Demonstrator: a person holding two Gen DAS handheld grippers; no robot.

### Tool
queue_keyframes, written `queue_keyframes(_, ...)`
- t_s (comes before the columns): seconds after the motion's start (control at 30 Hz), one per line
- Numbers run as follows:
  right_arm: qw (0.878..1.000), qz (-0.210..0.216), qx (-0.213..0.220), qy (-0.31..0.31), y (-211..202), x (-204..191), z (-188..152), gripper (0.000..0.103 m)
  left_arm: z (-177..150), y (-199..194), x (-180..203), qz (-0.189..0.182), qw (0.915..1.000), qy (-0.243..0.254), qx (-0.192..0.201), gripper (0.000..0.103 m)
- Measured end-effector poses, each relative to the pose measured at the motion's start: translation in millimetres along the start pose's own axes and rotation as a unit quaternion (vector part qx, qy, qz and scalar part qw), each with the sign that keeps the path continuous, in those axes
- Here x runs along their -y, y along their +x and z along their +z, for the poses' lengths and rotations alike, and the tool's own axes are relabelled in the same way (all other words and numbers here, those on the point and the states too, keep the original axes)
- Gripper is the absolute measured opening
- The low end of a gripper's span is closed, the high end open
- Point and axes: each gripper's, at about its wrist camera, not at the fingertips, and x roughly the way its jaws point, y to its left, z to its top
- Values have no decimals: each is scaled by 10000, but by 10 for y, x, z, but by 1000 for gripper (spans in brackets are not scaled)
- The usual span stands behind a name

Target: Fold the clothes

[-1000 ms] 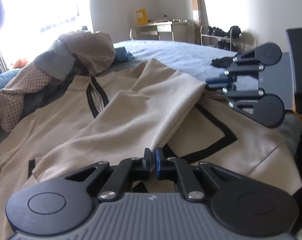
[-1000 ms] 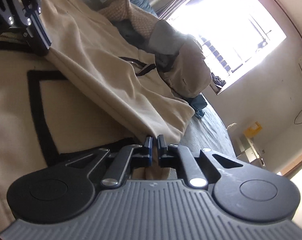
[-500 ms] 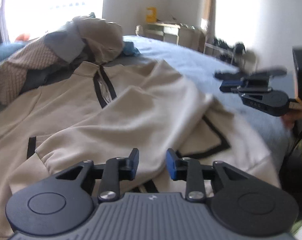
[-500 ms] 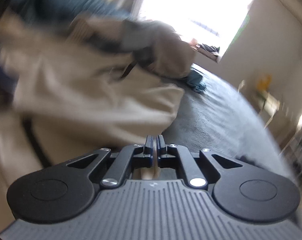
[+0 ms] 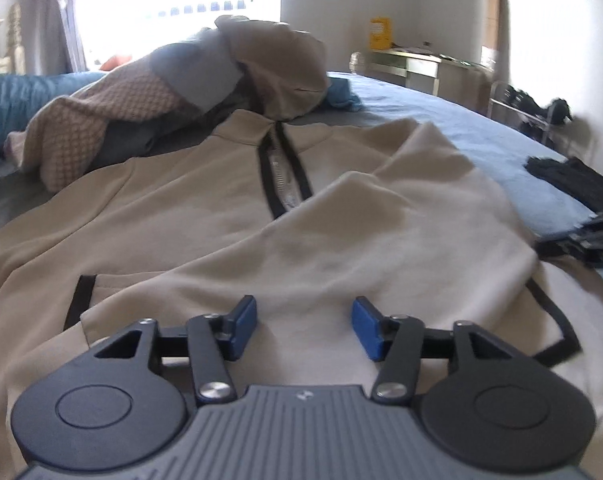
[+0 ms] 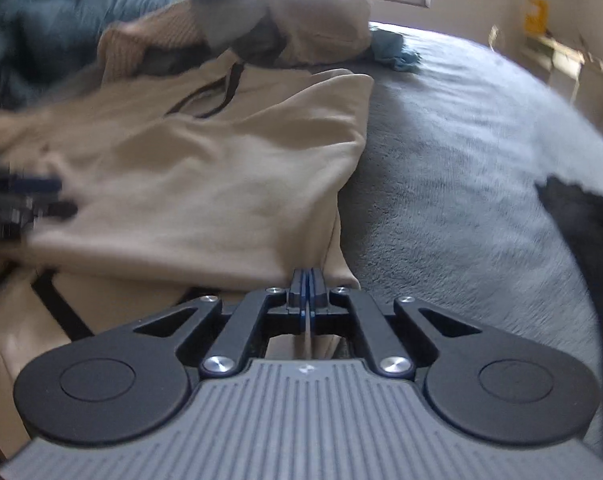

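Beige zip-neck sweatshirt (image 5: 189,216) lies face up on the bed (image 6: 461,168), one sleeve (image 5: 381,240) folded across its chest. My left gripper (image 5: 304,328) has just been opening, nothing between its fingers; my right gripper (image 6: 308,286) stays clenched on the sleeve's edge, keeping the fold.

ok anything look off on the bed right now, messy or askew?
Mostly fine. The beige jacket lies flat, its folded-over sleeve a bit rumpled. Behind its collar sits an unfolded heap of clothes. The right gripper pinches the sleeve's edge; the left gripper has just been opening, nothing between its jaws.
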Motion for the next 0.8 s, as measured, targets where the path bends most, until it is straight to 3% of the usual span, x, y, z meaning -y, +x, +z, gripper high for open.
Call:
queue_keyframes(0.1, 9997, -237, 37, -63, -112, 19, 135, 1, -41, -8, -42, 22, 9999, -84, 76, 60)
queue_keyframes(0.27, 9979, 77, 399, 511, -4, 216, 441, 3, -94, -16, 5, 137, 9997, 33, 193, 61)
queue_keyframes(0.37, 9981, 92, -19, 610, 332, 302, 435, 3, -105, -19, 5, 140, 9997, 2, 217, 62)
queue_keyframes(0.43, 9962, 103, -168, 849, 510, 423, 327, 14, -112, -11, -10, 121, 9997, -25, 232, 63)
queue_keyframes(0.53, 9885, 329, -104, 1475, 424, 607, 340, 15, -130, -8, 8, 154, 9995, 42, 266, 64)
queue_keyframes(0.63, 9926, 75, 210, 1194, 269, 549, 489, 16, -143, 1, 31, 200, 9993, 96, 297, 65)
queue_keyframes(0.8, 9947, 371, 333, 897, 482, 454, 769, 15, -148, -6, 43, 237, 9992, 106, 310, 66)
